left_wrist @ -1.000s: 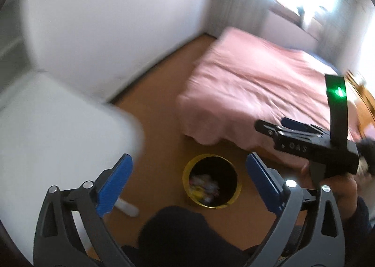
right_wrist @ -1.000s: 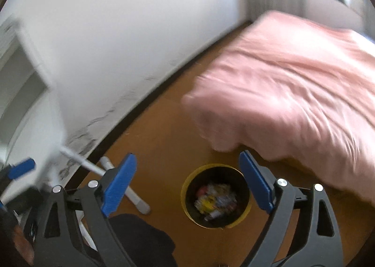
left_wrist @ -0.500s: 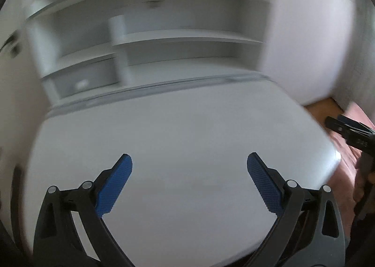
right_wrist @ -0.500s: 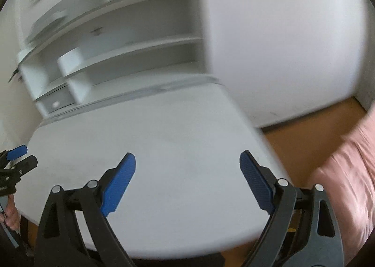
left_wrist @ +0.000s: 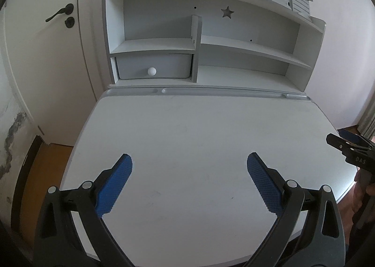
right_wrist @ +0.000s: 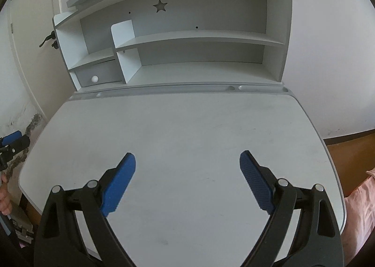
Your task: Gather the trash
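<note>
My left gripper (left_wrist: 188, 161) is open and empty, held above the front half of a white desk (left_wrist: 199, 131). My right gripper (right_wrist: 187, 160) is open and empty above the same desk (right_wrist: 178, 126). The right gripper's tip also shows at the right edge of the left wrist view (left_wrist: 351, 149), and the left gripper's tip at the left edge of the right wrist view (right_wrist: 14, 142). No trash and no bin show in either view.
A grey-white shelf unit (left_wrist: 234, 44) with a small drawer (left_wrist: 152, 67) stands at the desk's back. A white door (left_wrist: 46, 44) is to the left. Brown floor (right_wrist: 346, 140) and a pink bedspread (right_wrist: 361, 208) lie to the right.
Both grippers swung from looking down at the yellow bin by the bed to facing the desk and shelf. The view has steadied. Both stayed open.
</note>
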A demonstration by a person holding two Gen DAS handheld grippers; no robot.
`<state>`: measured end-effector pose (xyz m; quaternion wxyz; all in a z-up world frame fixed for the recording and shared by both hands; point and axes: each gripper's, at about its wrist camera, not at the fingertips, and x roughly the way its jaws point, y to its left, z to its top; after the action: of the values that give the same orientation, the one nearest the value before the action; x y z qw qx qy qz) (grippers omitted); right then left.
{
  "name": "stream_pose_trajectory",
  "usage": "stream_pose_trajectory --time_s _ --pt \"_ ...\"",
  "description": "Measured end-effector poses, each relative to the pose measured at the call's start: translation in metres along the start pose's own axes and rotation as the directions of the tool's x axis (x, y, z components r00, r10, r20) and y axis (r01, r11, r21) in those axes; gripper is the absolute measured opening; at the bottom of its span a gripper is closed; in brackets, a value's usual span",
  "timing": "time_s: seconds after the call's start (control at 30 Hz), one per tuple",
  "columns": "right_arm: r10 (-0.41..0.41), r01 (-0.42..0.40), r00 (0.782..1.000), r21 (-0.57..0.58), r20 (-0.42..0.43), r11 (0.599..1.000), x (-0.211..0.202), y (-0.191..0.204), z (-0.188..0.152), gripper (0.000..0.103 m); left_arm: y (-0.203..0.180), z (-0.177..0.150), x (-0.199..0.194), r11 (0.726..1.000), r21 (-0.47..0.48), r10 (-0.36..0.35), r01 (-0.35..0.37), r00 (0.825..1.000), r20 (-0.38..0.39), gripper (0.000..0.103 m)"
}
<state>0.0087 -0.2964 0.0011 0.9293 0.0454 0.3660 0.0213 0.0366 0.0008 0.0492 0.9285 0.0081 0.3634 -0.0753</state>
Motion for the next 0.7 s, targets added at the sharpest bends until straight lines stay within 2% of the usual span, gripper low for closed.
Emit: stream_pose_trajectory --time_s 0.7 --pt "-0.023 0.023 1.0 0.023 -0.002 0.999 -0.003 -0.015 -0.005 0.087 -0.012 -0.001 0.013 1.0 0.023 -0.004 0.005 1.0 -0.021 0.095"
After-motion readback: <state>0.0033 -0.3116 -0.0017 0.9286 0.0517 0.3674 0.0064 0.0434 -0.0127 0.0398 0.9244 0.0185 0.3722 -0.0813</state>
